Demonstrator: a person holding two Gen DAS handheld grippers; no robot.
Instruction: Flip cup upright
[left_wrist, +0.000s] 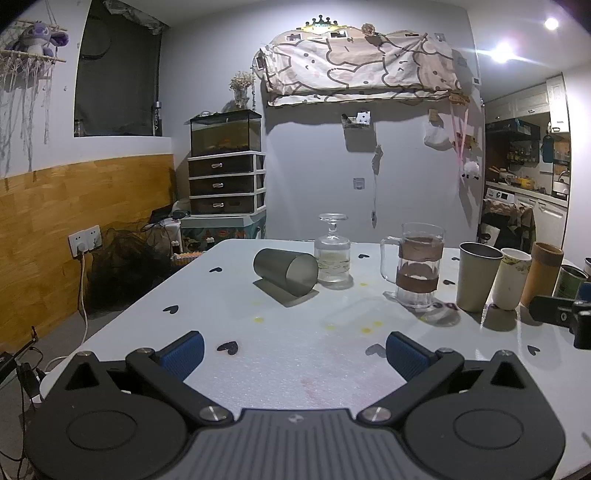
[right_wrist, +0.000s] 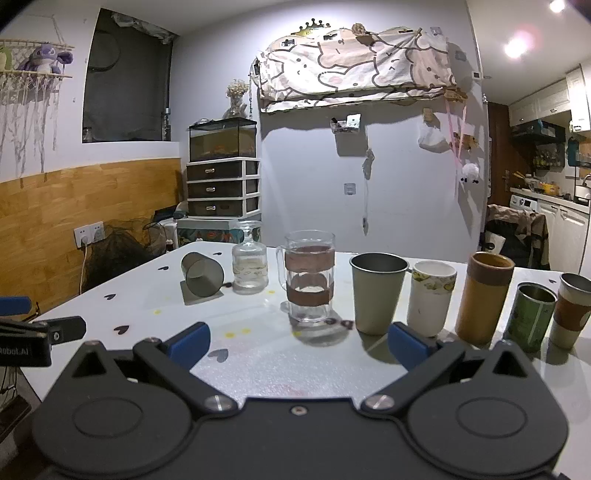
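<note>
A grey frosted cup (left_wrist: 286, 271) lies on its side on the white table (left_wrist: 288, 354), its mouth turned toward me and to the right. It also shows in the right wrist view (right_wrist: 202, 275) at the left. My left gripper (left_wrist: 293, 352) is open and empty, low over the table, well short of the cup. My right gripper (right_wrist: 299, 345) is open and empty, in front of the row of upright cups. The right gripper's side shows at the right edge of the left wrist view (left_wrist: 561, 314).
Beside the lying cup stands an upturned stemmed glass (left_wrist: 332, 254), then a glass mug with brown bands (left_wrist: 417, 266). A row of upright cups follows: grey-green (right_wrist: 376, 291), white (right_wrist: 430, 297), tall brown (right_wrist: 484, 297), green tin (right_wrist: 530, 317), brown-sleeved (right_wrist: 572, 310).
</note>
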